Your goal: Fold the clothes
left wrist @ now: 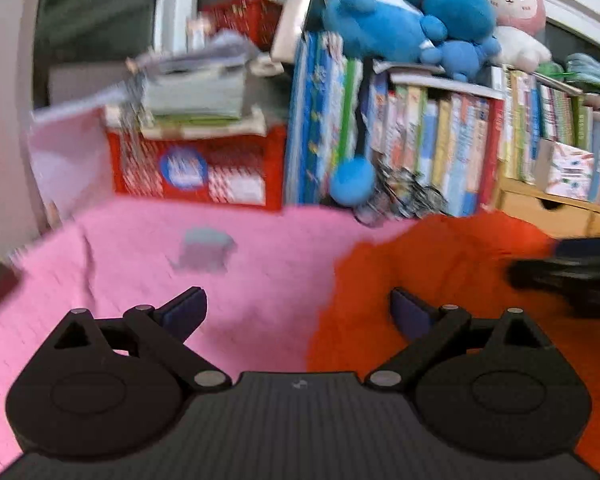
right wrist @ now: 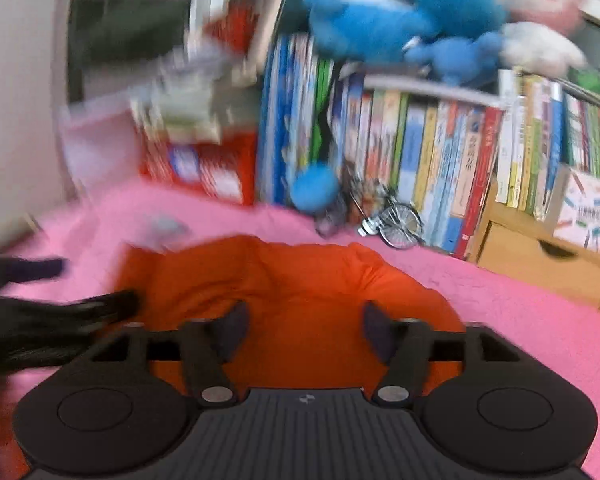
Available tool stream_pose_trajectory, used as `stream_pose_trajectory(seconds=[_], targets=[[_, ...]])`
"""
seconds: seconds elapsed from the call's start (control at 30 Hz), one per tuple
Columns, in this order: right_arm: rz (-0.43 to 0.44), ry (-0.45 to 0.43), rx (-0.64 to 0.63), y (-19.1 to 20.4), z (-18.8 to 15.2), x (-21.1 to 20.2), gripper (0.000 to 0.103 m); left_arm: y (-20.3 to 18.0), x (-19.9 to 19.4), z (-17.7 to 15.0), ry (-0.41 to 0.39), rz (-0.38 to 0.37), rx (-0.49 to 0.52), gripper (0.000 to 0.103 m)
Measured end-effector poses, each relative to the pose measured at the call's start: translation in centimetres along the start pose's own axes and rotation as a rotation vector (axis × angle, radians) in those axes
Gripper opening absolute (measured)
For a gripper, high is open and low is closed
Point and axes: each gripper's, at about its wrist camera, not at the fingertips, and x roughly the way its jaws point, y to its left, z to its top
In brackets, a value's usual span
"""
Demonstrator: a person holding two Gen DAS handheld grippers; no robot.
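Both jaws stand wide and hold nothing: the left gripper (left wrist: 298,308) and right gripper (right wrist: 302,328) hover over an orange garment (right wrist: 300,280), bunched and rumpled on a pink cloth (left wrist: 140,248). Folding looks unfinished.

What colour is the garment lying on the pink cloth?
Orange-red garment, plain; clearest in the right wrist view.

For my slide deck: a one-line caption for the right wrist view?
Open right gripper above a crumpled orange garment on a pink cloth.
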Motion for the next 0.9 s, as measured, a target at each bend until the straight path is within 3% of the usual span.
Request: stream_pose_trajectory(seconds=[0.17,0.27,0.37,0.5,0.67,0.73,0.87,0.9], targets=[[0.047,-0.056,0.013,-1.5,-2.4,-5.7,0.071,-0.5,0.9,0.6,-0.011,0.049,0.025,0.099],[0.022,-0.014,0.001,-2.2,-4.9,-7.2,0.073,-0.9,1.9,0.1,0.013,0.075,0.057,0.099],[0.032,0.002,0.099,-3.9,-7.1,-8.3,0.081,-1.1,2.0,-0.5,0.025,0.076,0.072,0.099],[0.149,0.03,0.374,-8.6,-9.3,-8.8,0.096,-0.8,1.2,-0.4,0.017,0.089,0.071,0.099],[0.361,0.092,0.685,-12.9,-11.2,-6.1,0.103,-0.7,0.3,-0.2,0.006,0.089,0.064,0.099],[0.417,0.114,0.756,-13.4,-11.8,-4.8,0.103,-0.6,-0.8,0.0,-0.013,0.082,0.056,0.099],[0.496,0.143,0.782,-12.1,-12.3,-3.2,0.103,-0.3,-2.9,0.3,-0.051,0.066,0.04,0.099],[0.506,0.149,0.782,-11.7,-12.2,-3.0,0.098,-0.2,-3.5,0.4,-0.061,0.062,0.036,0.098]])
